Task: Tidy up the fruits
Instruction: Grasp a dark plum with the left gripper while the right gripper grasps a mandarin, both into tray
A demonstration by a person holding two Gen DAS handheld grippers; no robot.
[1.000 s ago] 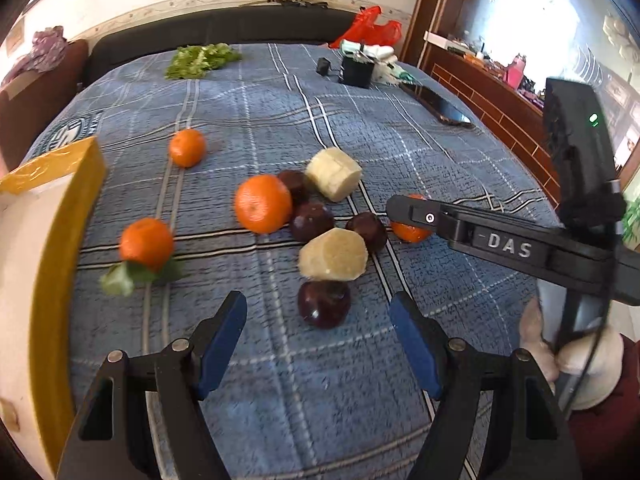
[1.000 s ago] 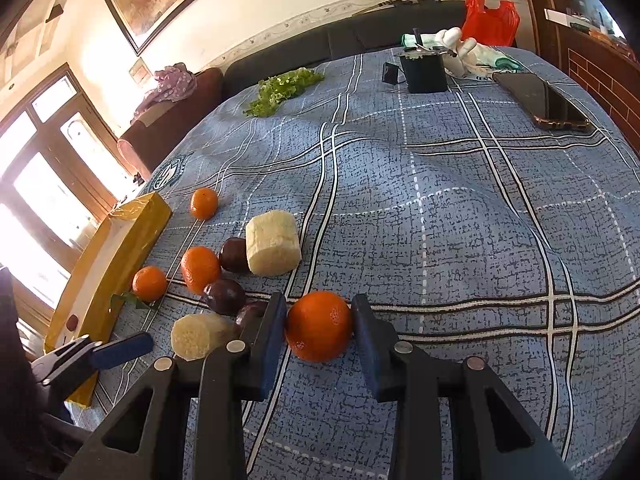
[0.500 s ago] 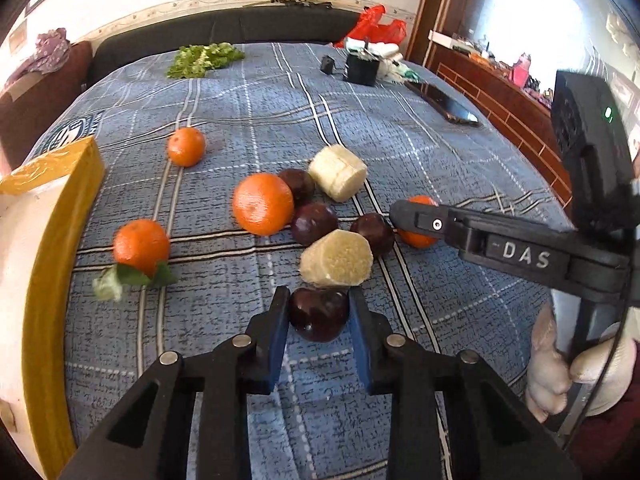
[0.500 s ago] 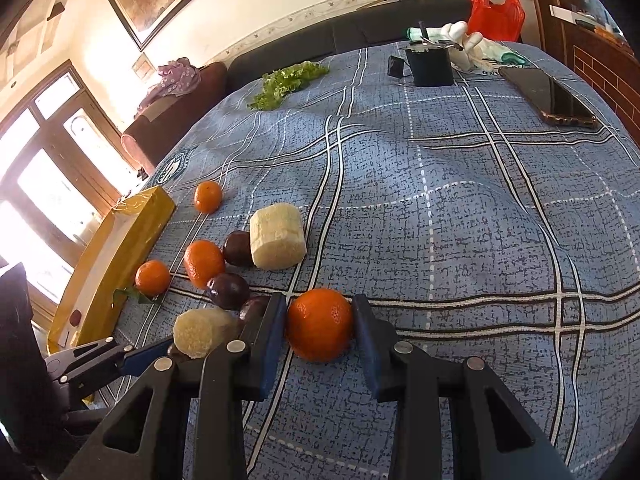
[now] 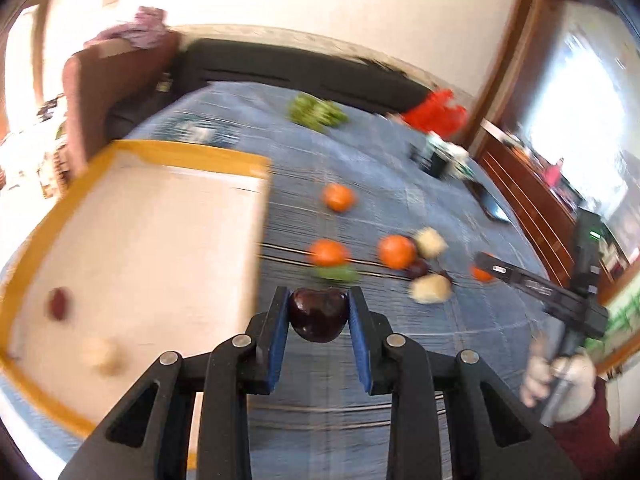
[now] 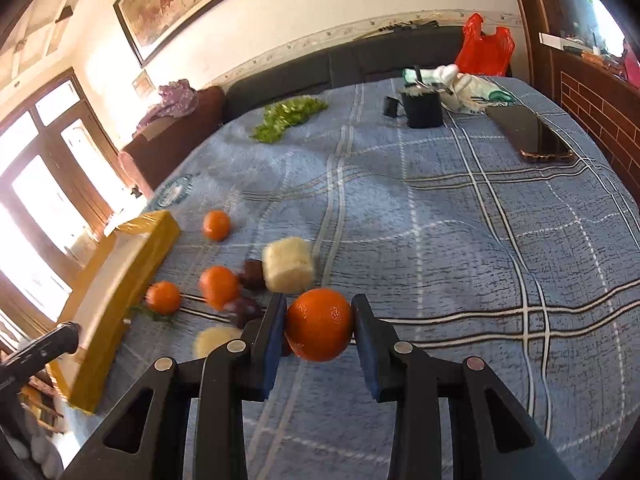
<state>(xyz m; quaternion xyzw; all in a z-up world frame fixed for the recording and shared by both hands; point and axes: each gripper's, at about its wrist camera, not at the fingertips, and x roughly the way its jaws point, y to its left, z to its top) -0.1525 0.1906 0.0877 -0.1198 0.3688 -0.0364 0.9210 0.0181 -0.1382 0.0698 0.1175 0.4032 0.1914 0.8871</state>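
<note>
Now the left gripper [image 5: 319,312] is clenched on a dark purple fruit [image 5: 318,314], held above the blue checked cloth [image 6: 460,220] just beside the yellow-rimmed box [image 5: 140,248] at the cloth's left edge. Meanwhile the right gripper [image 6: 319,326] grasps an orange [image 6: 319,325] over the cloth, near the loose oranges, pale chunks and dark fruits lying toward that same edge.

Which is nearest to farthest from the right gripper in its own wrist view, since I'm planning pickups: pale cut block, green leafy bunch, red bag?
1. Pale cut block, just beyond the right gripper, slightly left.
2. Green leafy bunch, mid-table, left.
3. Red bag, far end, right.
</note>
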